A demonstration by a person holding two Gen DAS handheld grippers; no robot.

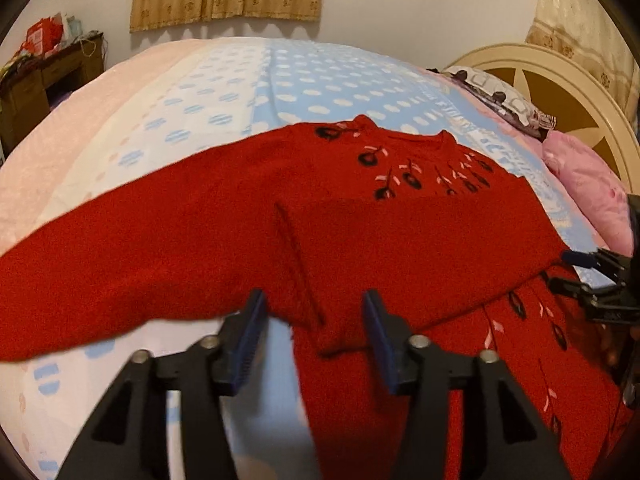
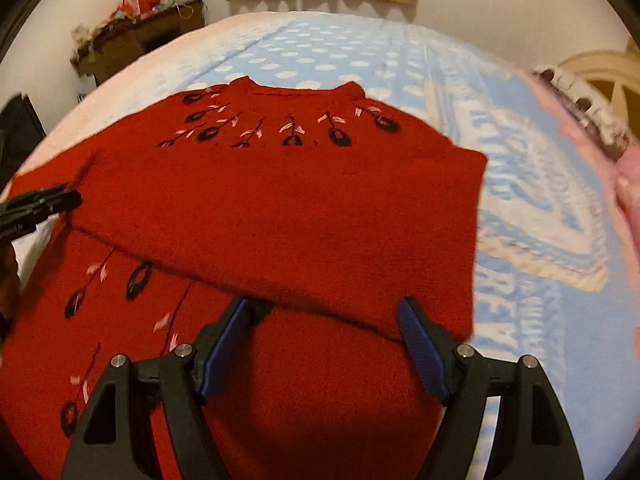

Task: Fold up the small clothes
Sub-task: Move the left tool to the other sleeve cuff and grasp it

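Dotted bedsheet (image 1: 304,80) bears a red sweater (image 1: 400,240), seemingly sleeve-folded; both grippers' fingers (image 1: 252,320) (image 2: 420,344) apart, empty.

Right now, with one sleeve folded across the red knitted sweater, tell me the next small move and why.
Probably take the left gripper, jaws open and holding nothing, to the other sleeve and fold it across. That sleeve lies spread out on the dotted blue bedsheet, while the red knitted sweater already has one sleeve laid over its body. The right gripper is open too.

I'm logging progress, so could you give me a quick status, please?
Both claws open: left claw, right claw. Red sweater on bed, one sleeve folded across. Nothing in the way.
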